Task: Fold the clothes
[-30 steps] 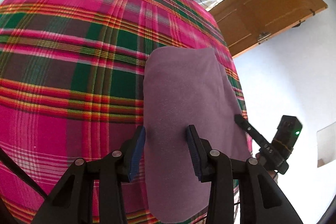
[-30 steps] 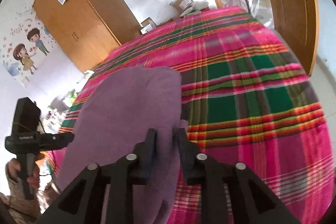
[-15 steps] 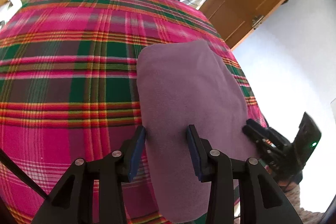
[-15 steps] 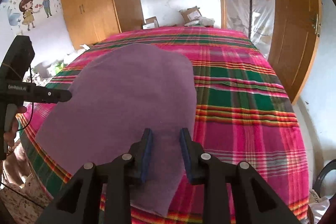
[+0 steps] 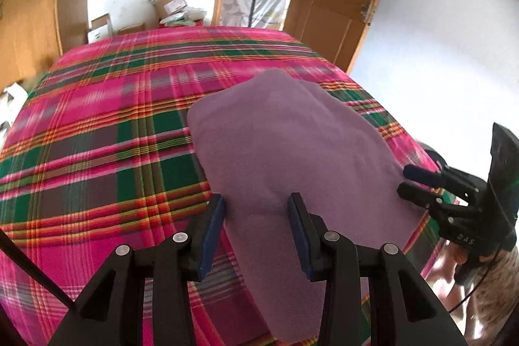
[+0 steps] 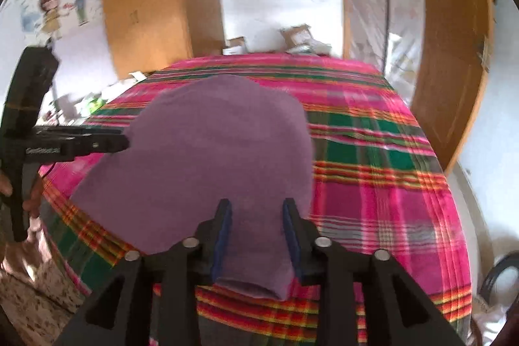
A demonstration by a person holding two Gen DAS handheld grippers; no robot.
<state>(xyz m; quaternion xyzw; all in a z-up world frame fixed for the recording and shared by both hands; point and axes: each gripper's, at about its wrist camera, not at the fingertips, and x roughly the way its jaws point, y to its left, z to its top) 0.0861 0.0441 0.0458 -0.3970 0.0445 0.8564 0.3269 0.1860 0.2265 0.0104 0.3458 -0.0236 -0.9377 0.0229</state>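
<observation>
Now purple cloth (image 5: 292,158) lies between both open tools (image 5: 256,229) (image 6: 256,235).

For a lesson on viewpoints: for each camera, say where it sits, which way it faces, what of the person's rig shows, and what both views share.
Left wrist: on the left gripper, facing across the bed toward the door; the right gripper shows at right.
Right wrist: on the right gripper, facing the wardrobe; the left gripper and a hand show at left.
Shared: the purple cloth, both grippers open.

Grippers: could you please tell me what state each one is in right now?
Left gripper: open, holding nothing, above the purple cloth.
Right gripper: open, holding nothing.
</observation>
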